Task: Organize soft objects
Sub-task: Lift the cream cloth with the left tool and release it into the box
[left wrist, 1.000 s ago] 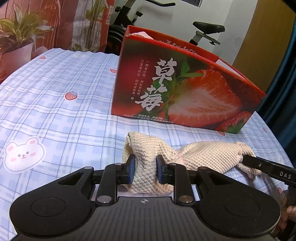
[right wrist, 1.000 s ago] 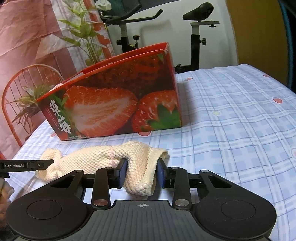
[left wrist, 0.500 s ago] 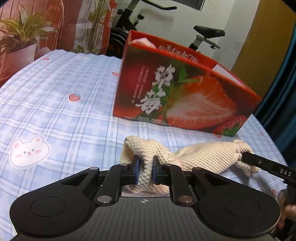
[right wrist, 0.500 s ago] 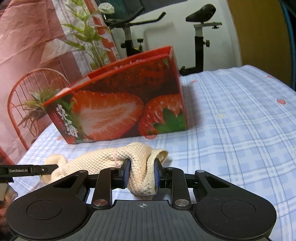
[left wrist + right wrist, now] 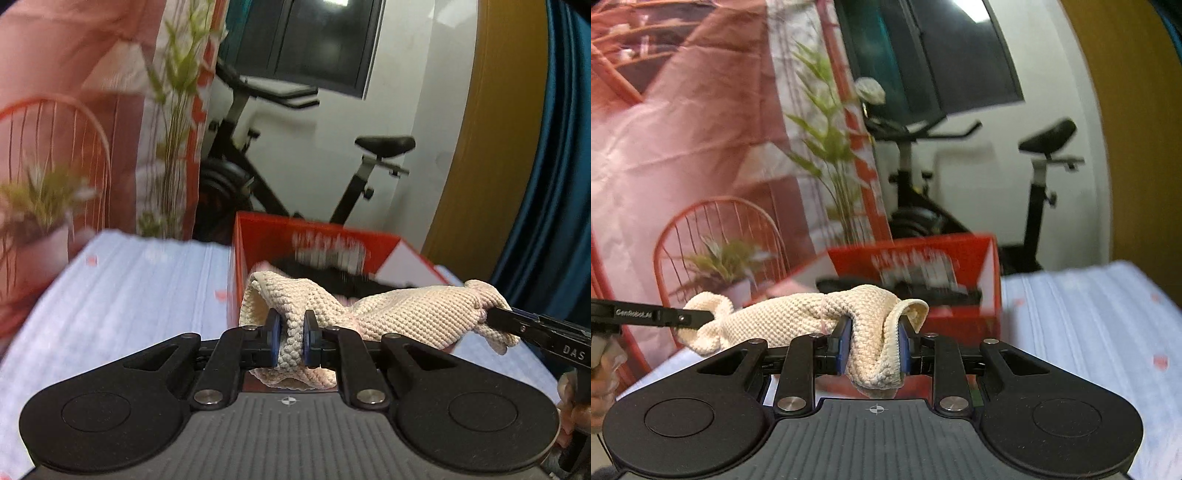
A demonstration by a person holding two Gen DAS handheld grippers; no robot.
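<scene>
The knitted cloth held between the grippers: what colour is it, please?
Cream, clearest in the right wrist view.

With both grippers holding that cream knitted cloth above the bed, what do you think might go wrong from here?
1. Each gripper, left gripper and right gripper, pinches only a bunched end of the knitted cloth; the loose knit may slip from the pads.
2. The cloth's middle sags between the grips and could snag on the rim of the red box instead of clearing it.
3. The box already holds dark items, so the cloth may pile up and hang over the edge.
</scene>
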